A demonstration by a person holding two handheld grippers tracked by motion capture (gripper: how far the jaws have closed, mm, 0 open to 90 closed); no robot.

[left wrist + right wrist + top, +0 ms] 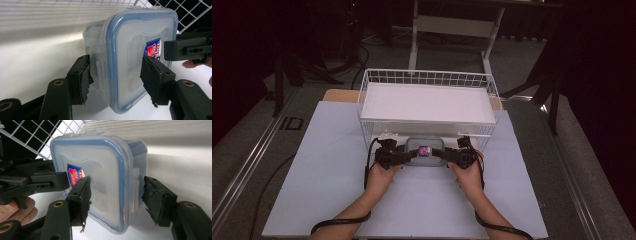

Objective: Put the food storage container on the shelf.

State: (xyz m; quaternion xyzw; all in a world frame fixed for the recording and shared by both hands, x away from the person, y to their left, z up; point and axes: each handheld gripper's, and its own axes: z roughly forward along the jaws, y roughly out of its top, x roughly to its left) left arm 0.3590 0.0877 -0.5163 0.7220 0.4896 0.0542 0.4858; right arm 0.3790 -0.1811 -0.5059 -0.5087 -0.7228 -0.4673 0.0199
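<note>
white wire basket (pixel 428 80) stands just behind the tool-held container (pixel 425 150).

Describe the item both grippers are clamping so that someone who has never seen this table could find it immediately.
Start at the white wire basket shelf on the pale table top. Under its front edge sits a clear plastic box with a blue-rimmed snap lid, between the left gripper and right gripper. Its red-and-blue label marks it.
</note>
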